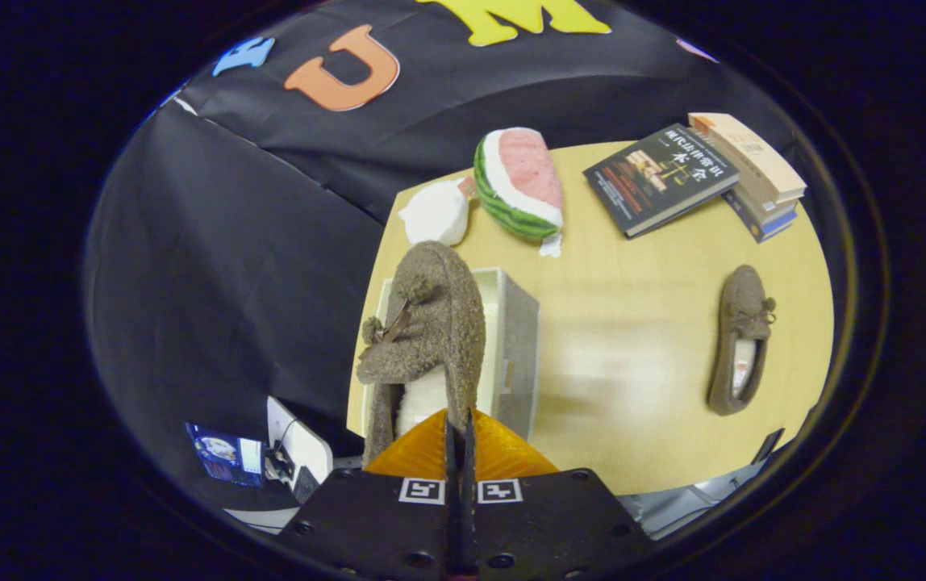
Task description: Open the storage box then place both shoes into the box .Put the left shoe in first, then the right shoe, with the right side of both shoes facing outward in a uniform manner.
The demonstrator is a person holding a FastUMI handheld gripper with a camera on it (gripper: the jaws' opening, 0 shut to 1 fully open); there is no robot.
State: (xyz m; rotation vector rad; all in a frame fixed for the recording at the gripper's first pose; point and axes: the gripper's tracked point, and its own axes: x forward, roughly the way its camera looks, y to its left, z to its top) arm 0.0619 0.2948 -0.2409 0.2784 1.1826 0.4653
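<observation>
My gripper [458, 428] is shut on the heel edge of a fuzzy brown shoe [423, 331], which hangs lifted with its toe pointing away from the fingers. Directly under and beyond the held shoe stands the open grey storage box [515, 347] at the table's left edge. The shoe hides most of the box's inside. The other brown shoe [741, 339] lies flat on the wooden table [632, 355], far off to the right of the box, its opening facing up.
Beyond the box lie a watermelon-slice plush [519, 184] and a white plush [435, 214]. A stack of books [697, 173] sits at the table's far right corner. Black cloth [229, 266] hangs left of the table, with small devices [294, 452] on the floor.
</observation>
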